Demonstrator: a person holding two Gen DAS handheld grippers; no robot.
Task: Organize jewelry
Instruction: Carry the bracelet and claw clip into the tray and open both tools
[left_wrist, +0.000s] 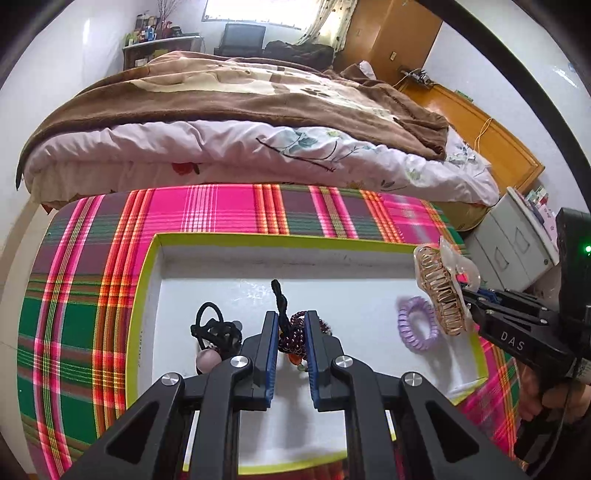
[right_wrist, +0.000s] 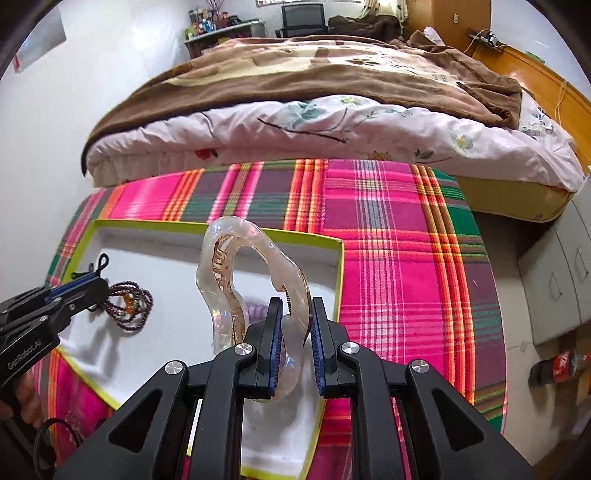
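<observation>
The bed (left_wrist: 258, 122) fills the far side, its brown blanket (left_wrist: 229, 92) hanging over a pale flowered quilt (right_wrist: 332, 122), and its near edge runs right along the back of the worktop (left_wrist: 229, 210). That worktop wears a bright pink-and-green plaid cloth; there's a broad bare stretch of it on the right side in the right wrist view, running out to a rounded edge with grey drawers (right_wrist: 554, 280) and a cola bottle (right_wrist: 557, 365) down past it.

On the cloth sits a shallow white box (left_wrist: 332, 258) with a lime-green rim. Its floor is mostly open at the back and middle — the things cluster toward the near side.

The left tool (left_wrist: 291, 325) is over the box's near left part, clenched on a dark cord of a string of maroon beads (right_wrist: 129, 302); the beads bunch on the white floor below it. Just left of them lies a tangled black hair tie (left_wrist: 214, 328) with a pinkish bead beside it.

The right tool (right_wrist: 295, 317) is near the box's right wall, grasping a clear hair claw (right_wrist: 221, 280) with gold-coloured teeth — the claw is up off the floor, arching forward from the pads. Beneath it, close to the right rim, lies a purple spiral hair tie (left_wrist: 417, 325), flat on the box floor.
</observation>
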